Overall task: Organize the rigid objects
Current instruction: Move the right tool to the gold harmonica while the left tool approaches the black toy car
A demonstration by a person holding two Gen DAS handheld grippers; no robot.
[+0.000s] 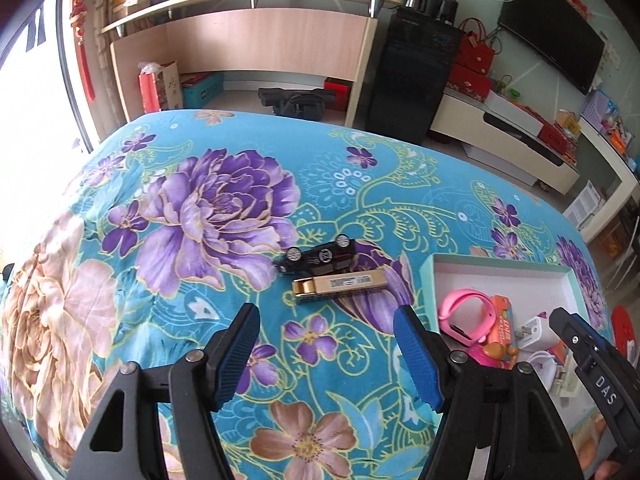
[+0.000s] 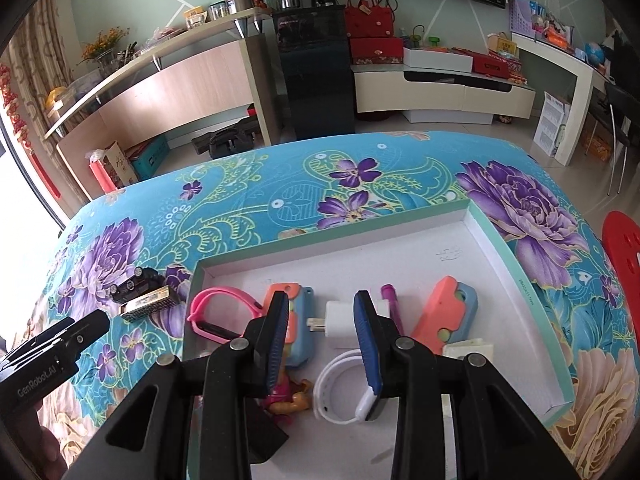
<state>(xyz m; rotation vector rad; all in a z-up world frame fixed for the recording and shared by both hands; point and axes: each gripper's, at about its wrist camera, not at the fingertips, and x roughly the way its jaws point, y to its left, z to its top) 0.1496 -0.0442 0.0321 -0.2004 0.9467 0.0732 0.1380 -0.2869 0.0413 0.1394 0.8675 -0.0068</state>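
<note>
A black toy car (image 1: pixel 320 258) lies on its side on the floral cloth, with a gold box (image 1: pixel 340 286) touching it in front. My left gripper (image 1: pixel 326 312) hovers just short of them, open, nothing between its fingers. To the right stands a white tray (image 1: pixel 500 266) holding a pink watch (image 2: pixel 224 312), a white charger (image 2: pixel 340 320), two orange-and-blue toys (image 2: pixel 444 312), a white wristband (image 2: pixel 336 396) and a small figurine (image 2: pixel 288 396). My right gripper (image 2: pixel 322 298) hangs over the tray with its jaws narrowly apart, above the charger and gripping nothing.
The table's far edge (image 1: pixel 280 116) drops to a floor with low cabinets and bags. A red stool (image 2: pixel 624 248) stands off the right side. The tray's far half (image 2: pixel 380 248) holds nothing. The left gripper (image 2: pixel 92 322) reaches in left of the tray.
</note>
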